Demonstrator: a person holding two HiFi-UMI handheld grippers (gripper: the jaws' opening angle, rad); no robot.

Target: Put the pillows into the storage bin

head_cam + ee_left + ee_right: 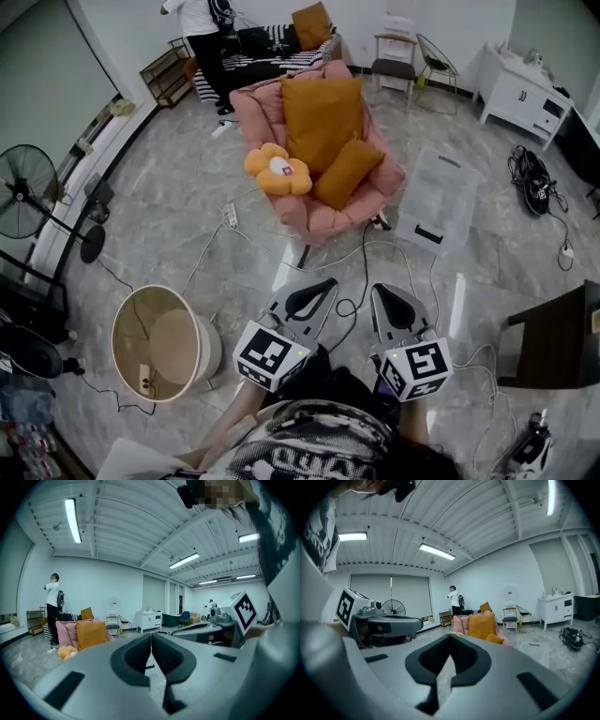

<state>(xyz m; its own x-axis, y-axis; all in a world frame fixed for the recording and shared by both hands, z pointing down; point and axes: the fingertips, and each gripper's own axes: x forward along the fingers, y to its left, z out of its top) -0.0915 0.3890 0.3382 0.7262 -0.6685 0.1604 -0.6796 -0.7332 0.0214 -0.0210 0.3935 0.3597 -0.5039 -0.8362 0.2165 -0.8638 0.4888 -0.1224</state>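
Observation:
A large orange pillow (322, 117) leans upright in a pink chair (265, 108). A smaller orange pillow (349, 172) lies in front of it, with a yellow flower-shaped pillow (277, 171) at its left. The clear storage bin (439, 199) stands on the floor just right of the chair. Both grippers are held side by side close to the person's body, well short of the chair. The left gripper (314, 289) is shut and empty, and so is the right gripper (392, 298). In the left gripper view the orange pillow (91, 633) is far off at the left. In the right gripper view the orange pillow (482, 624) sits ahead, and the bin (536, 651) is at the right.
A round tan basket (159, 342) stands at the near left and a floor fan (23, 192) further left. Cables and a power strip (231, 216) trail over the marble floor. A dark table (558, 337) is at the right, a white cabinet (520, 94) at the back right. A person (206, 28) stands at the back.

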